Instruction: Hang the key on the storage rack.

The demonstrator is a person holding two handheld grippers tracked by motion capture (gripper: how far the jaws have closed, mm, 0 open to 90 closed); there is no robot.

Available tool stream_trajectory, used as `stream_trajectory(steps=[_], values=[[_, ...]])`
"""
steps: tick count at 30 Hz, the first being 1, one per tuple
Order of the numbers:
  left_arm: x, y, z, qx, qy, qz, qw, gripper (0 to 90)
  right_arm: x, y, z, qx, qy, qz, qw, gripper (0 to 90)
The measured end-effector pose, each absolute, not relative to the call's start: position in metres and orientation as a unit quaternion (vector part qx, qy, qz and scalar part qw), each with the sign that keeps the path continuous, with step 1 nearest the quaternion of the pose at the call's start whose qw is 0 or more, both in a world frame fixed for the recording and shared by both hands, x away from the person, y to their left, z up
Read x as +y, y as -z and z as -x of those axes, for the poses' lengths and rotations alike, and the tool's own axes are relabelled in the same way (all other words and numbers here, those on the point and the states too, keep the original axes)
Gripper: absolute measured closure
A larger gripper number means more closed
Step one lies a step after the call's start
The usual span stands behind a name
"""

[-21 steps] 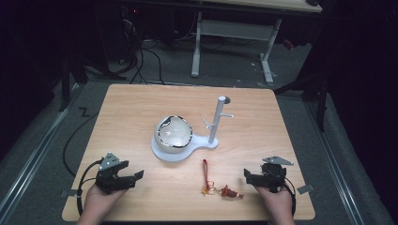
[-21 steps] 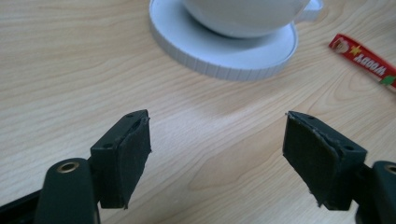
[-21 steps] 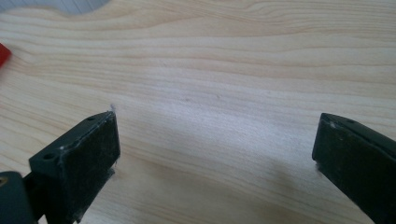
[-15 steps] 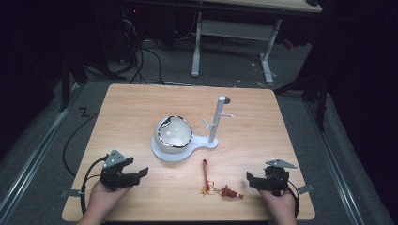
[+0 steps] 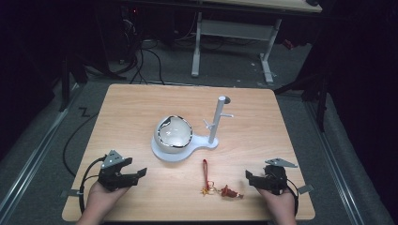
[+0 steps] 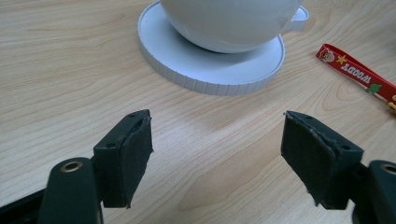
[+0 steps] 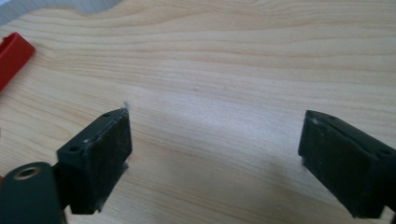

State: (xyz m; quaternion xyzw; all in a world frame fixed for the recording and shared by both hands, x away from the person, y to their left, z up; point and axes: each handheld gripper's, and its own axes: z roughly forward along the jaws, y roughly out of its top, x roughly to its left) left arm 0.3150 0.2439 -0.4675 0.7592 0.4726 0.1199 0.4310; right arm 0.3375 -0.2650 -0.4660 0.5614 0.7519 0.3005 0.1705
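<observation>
Both tongs (image 5: 141, 173) edged along table (image 5: 141, 112).

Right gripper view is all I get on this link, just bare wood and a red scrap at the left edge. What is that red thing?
Observer: A red strap with small charms at its near end, lying flat on the table.
Operator: Anything behind it?
Observer: A white stand with an upright peg post, and a white bowl on its round base.
Operator: And the left gripper?
Observer: The left gripper hovers open, its jaws pointing toward that base.
</observation>
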Motion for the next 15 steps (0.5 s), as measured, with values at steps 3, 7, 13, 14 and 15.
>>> stream_trajectory(steps=[3,7,13,14,15], values=[[0.248,0.466,-0.311,0.476,-0.124,-0.755,0.433,25.5,-0.261,0.465,-0.338,0.756,-0.301,-0.557,0.167,15.3],[0.252,0.464,-0.307,0.478,-0.128,-0.753,0.433,26.0,-0.255,0.461,-0.338,0.761,-0.31,-0.547,0.163,20.0],[0.255,0.462,-0.303,0.478,-0.129,-0.753,0.433,27.4,-0.245,0.458,-0.336,0.771,-0.318,-0.529,0.158,23.1],[0.255,0.462,-0.303,0.477,-0.129,-0.754,0.432,27.5,-0.244,0.457,-0.335,0.771,-0.318,-0.529,0.154,23.4],[0.255,0.462,-0.303,0.476,-0.129,-0.756,0.43,27.5,-0.242,0.457,-0.335,0.775,-0.318,-0.524,0.151,24.2]])
